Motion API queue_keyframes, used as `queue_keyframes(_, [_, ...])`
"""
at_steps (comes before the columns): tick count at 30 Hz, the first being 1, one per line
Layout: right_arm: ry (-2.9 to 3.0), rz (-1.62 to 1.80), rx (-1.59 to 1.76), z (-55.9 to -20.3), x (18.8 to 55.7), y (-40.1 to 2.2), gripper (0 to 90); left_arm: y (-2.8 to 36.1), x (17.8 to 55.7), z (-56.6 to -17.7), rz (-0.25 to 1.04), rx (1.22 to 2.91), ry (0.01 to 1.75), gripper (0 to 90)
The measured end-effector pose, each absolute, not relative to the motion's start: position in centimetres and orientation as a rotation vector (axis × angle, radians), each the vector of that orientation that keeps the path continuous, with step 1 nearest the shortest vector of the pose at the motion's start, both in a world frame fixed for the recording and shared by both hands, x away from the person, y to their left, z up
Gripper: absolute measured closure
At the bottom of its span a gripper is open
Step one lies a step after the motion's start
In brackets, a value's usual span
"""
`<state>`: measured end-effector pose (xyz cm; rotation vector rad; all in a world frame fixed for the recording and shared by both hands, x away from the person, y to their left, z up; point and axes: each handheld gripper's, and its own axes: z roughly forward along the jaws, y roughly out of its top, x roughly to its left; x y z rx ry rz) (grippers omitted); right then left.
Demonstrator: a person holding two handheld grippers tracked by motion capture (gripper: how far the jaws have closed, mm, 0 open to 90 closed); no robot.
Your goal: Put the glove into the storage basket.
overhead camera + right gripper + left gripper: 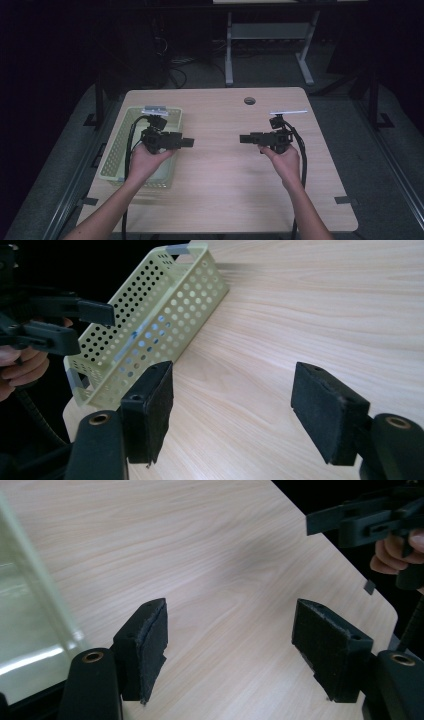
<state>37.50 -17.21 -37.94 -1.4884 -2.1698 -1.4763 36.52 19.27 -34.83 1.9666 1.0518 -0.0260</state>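
A person holds a black gripper in each hand over a light wooden table (220, 175). My left gripper (187, 143) hovers beside a pale yellow-green perforated basket (120, 145), its jaws pointing right. My right gripper (245, 138) faces it from the right side, jaws pointing left. In the left gripper view my left gripper (230, 645) stands open over bare wood, with the basket's wall (30, 605) at the left. My right gripper (232, 405) is open as well, nothing between its pads; the basket (150, 325) lies beyond it.
A round cable hole (249, 100) sits near the table's far edge. Behind the table stands a metal desk frame (270, 45) on a dark floor. Tape marks (345, 200) lie at the table's near right corner.
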Motion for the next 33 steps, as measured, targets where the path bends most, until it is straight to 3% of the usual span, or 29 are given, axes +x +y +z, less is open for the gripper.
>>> queue_keyframes(33, [-2.106,-1.459,-1.609,-40.4,35.9,-22.7,31.6,12.0,34.5,-37.0,-0.119,2.03,0.929,28.8])
